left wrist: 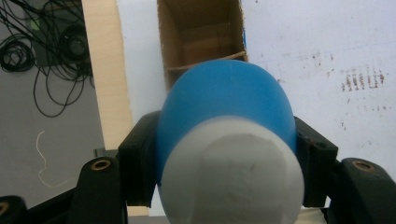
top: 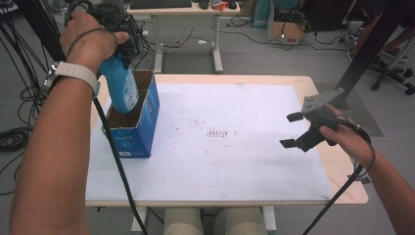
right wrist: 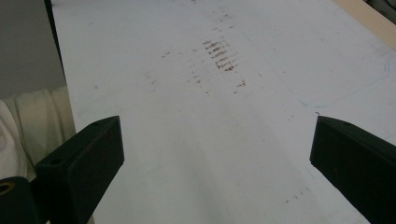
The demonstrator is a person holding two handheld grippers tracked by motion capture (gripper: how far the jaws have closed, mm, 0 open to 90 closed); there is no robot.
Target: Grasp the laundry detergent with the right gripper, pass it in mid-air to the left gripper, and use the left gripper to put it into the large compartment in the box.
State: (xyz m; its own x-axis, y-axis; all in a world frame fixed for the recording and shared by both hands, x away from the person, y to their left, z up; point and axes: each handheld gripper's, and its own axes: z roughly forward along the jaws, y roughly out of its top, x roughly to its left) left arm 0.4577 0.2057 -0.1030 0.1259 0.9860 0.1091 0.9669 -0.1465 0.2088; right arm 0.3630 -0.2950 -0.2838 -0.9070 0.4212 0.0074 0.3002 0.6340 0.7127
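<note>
Above the far-left carton (top: pixel 132 129), the left gripper (top: pixel 117 49) pinches a tilted blue bottle (top: pixel 121 88); it may catch the rim. The right gripper (top: pixel 293 129) waits, jaws spread.

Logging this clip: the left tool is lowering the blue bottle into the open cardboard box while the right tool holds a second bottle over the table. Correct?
Not quite. The right tool holds nothing: the right gripper view shows its jaws wide apart over the bare white table. The rest stands: the left tool grips the blue bottle above the open cardboard box.
</note>
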